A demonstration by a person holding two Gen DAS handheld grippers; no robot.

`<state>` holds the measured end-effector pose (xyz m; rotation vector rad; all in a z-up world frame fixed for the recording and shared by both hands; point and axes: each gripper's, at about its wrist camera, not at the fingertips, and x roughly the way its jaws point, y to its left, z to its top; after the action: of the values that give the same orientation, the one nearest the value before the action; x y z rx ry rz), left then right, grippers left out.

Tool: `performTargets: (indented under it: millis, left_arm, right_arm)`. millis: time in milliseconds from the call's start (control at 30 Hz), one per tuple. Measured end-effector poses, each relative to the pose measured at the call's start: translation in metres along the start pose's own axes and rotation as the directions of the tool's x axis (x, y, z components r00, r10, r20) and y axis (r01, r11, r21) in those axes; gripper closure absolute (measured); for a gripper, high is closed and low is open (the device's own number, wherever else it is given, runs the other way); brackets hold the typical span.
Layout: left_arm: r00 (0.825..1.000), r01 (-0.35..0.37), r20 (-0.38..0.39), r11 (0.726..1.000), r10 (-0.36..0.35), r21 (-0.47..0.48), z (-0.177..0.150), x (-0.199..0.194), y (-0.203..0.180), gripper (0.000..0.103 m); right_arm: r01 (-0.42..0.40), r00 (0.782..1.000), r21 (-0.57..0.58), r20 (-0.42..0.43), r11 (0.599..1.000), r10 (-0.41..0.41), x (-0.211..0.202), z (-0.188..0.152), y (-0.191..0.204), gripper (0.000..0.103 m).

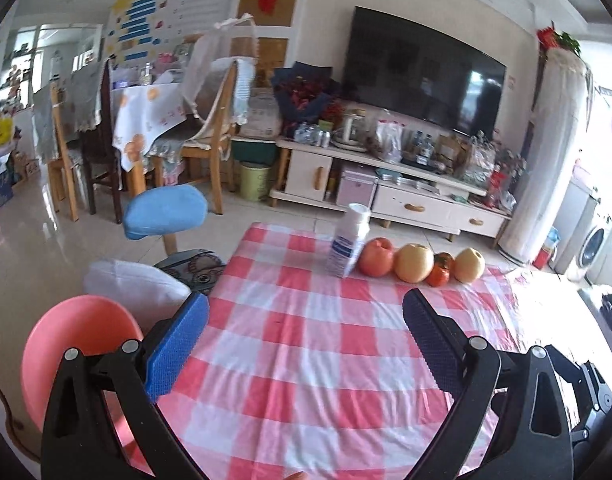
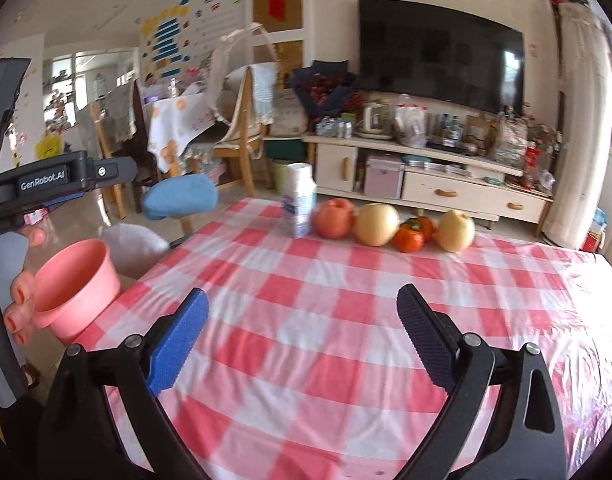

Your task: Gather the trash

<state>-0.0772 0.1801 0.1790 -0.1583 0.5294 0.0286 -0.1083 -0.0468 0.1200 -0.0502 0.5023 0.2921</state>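
A white milk carton (image 1: 347, 240) with a blue label stands upright at the far edge of the red-and-white checked table (image 1: 306, 360); it also shows in the right wrist view (image 2: 298, 200). A pink plastic bin (image 1: 78, 356) sits off the table's left side, also visible in the right wrist view (image 2: 76, 288). My left gripper (image 1: 306, 332) is open and empty above the near table, well short of the carton. My right gripper (image 2: 302, 328) is open and empty over the table (image 2: 325, 320).
A row of fruit sits right of the carton: a red apple (image 1: 377, 257), a yellow apple (image 1: 413, 262), persimmons (image 1: 439, 270) and a pear (image 1: 469, 265). A white-lined bin (image 1: 134, 288) and a blue stool (image 1: 166, 212) stand left of the table. The left hand-held unit (image 2: 10, 184) shows in the right wrist view.
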Motion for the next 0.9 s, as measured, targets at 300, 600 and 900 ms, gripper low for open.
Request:
performTargets:
  millis: [300, 600, 900]
  left_arm:
    - [0.999, 0.037, -0.001, 0.998, -0.037, 0.050, -0.004, 0.003, -0.051, 0.006]
    - [0.998, 0.056, -0.001, 0.995, -0.056, 0.083, -0.008, 0.004, -0.086, 0.006]
    - [0.997, 0.082, -0.014, 0.989, -0.081, 0.121, -0.012, 0.007, -0.119, 0.006]
  right_arm:
    - [0.098, 0.994, 0.037, 0.035, 0.994, -0.100, -0.022, -0.010, -0.056, 0.007]
    - [0.149, 0.987, 0.085, 0.046, 0.985, -0.153, -0.032, -0.018, -0.097, 0.007]
    - [0.168, 0.983, 0.087, 0.057, 0.982, -0.173, -0.038, -0.021, -0.109, 0.007]
